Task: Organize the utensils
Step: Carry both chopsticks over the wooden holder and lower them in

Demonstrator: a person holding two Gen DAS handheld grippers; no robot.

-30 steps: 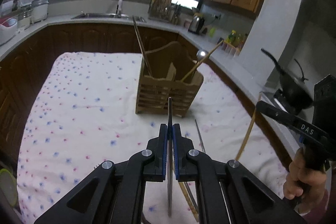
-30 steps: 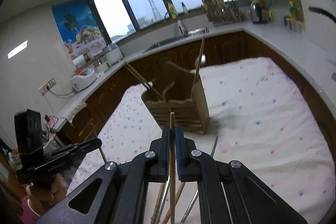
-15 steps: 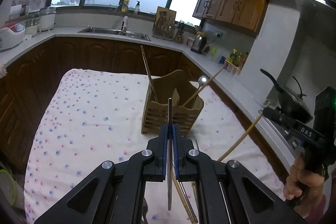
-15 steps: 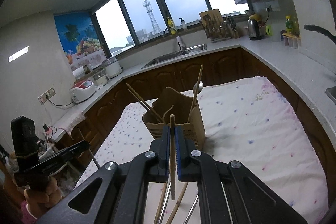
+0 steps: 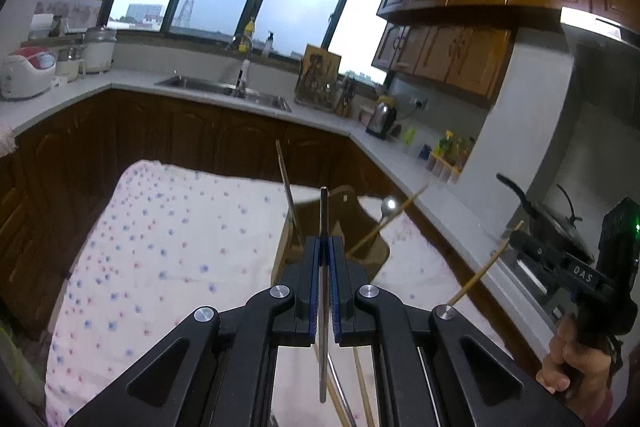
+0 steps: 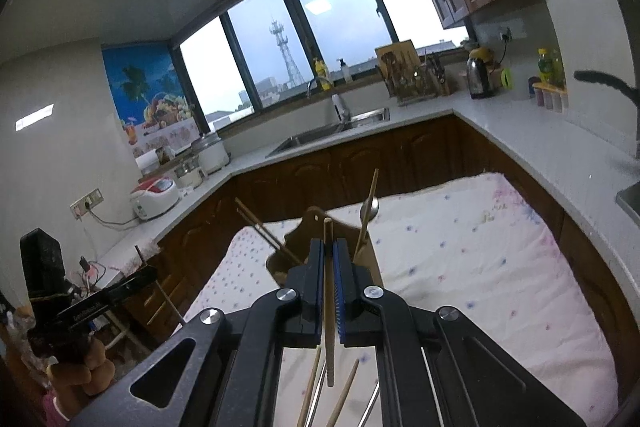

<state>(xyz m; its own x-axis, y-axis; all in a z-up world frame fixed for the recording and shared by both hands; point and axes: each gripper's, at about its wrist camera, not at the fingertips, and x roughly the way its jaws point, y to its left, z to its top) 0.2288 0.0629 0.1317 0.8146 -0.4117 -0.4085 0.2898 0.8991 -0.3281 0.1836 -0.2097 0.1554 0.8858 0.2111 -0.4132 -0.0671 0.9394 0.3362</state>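
Wooden holder stands on the dotted cloth and is the landmark; it already carries chopsticks and a spoon. Left gripper is clamped on a thin metal utensil, right gripper on a wooden chopstick, both raised on the near side of the holder. Risk, as I judge it: each thin stick is pinched mid-length and could pivot or slip, missing the slots or knocking the leaning sticks. More utensils lie loose nearer than the holder.

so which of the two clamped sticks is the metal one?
The one in the left gripper: a thin dark metal chopstick. The right gripper is shut on a pale wooden chopstick.
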